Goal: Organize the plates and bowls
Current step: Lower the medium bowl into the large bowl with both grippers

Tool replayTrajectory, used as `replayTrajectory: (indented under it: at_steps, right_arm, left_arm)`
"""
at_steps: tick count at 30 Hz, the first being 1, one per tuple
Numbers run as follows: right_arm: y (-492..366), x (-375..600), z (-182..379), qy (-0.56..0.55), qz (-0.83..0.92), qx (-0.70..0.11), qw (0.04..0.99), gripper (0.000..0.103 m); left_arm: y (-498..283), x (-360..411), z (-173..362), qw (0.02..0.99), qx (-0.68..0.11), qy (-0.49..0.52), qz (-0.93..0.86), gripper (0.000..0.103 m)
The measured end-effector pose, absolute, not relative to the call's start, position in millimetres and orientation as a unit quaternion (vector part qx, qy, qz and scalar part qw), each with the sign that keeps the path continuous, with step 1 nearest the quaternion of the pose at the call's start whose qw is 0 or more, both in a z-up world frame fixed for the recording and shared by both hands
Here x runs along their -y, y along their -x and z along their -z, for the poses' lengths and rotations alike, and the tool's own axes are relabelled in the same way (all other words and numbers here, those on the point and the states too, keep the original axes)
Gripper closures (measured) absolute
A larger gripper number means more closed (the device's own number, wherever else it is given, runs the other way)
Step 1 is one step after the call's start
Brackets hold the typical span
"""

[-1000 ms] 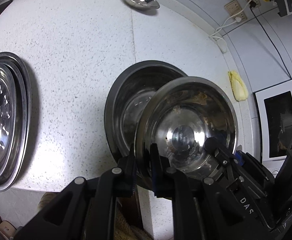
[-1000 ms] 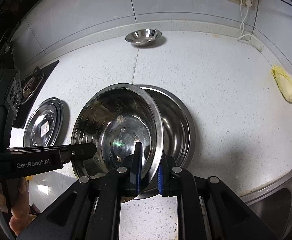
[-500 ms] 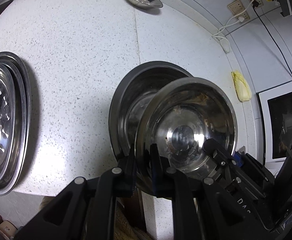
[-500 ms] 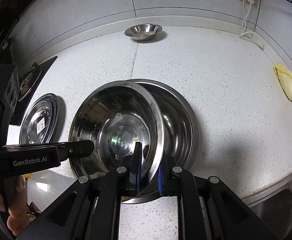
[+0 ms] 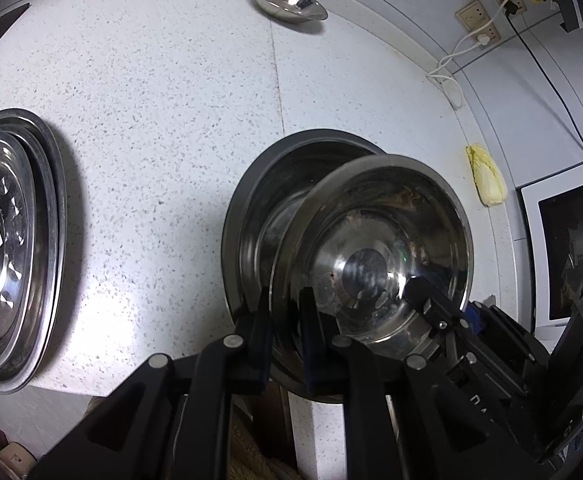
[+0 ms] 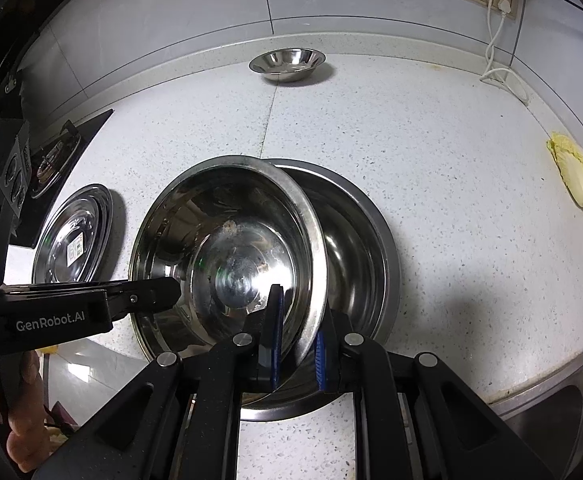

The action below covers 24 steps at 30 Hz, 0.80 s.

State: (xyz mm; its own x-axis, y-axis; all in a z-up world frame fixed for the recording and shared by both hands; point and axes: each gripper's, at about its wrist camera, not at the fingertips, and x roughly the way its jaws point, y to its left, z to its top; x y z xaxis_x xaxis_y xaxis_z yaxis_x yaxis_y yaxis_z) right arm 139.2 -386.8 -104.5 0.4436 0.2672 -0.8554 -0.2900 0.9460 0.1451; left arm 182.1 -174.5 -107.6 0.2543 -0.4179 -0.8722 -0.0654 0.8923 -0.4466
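Both grippers clamp the rim of the same steel bowl (image 6: 227, 248). Left gripper (image 5: 285, 312): fingers nearly closed, pinching the bowl's near rim between them. Right gripper (image 6: 295, 336): blue-padded fingers likewise nearly closed on the rim, one pad inside the bowl, one outside.

The held bowl sits tilted over a larger steel basin (image 6: 355, 248), overlapping its left part in the right wrist view; whether the two touch cannot be told. The basin stands on the speckled white countertop (image 6: 431, 160), its near rim reaching the counter's front edge.

To the left, a stack of steel plates (image 5: 7, 248) with a paper label lies flat near the front edge, well apart from the basin, with bare counter between. A small steel bowl (image 6: 287, 64) sits far back by the wall, with open counter between it and the basin. A yellowish cabbage (image 6: 577, 178) lies near the counter's right edge, with clear surface to the basin. A sink (image 6: 551, 396) rim shows at lower right, a stove (image 6: 55, 156) at far left.
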Motion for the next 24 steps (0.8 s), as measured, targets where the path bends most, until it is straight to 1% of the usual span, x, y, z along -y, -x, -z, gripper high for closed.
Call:
replayTrajectory:
  at_steps: [24]
  right_arm:
    - [-139.1, 387.2, 113.9, 0.012, -0.149, -0.509, 0.848, 0.091]
  left_arm:
    - [-181.7, 179.5, 106.7, 0.777, -0.592, 0.189, 0.102, 0.092]
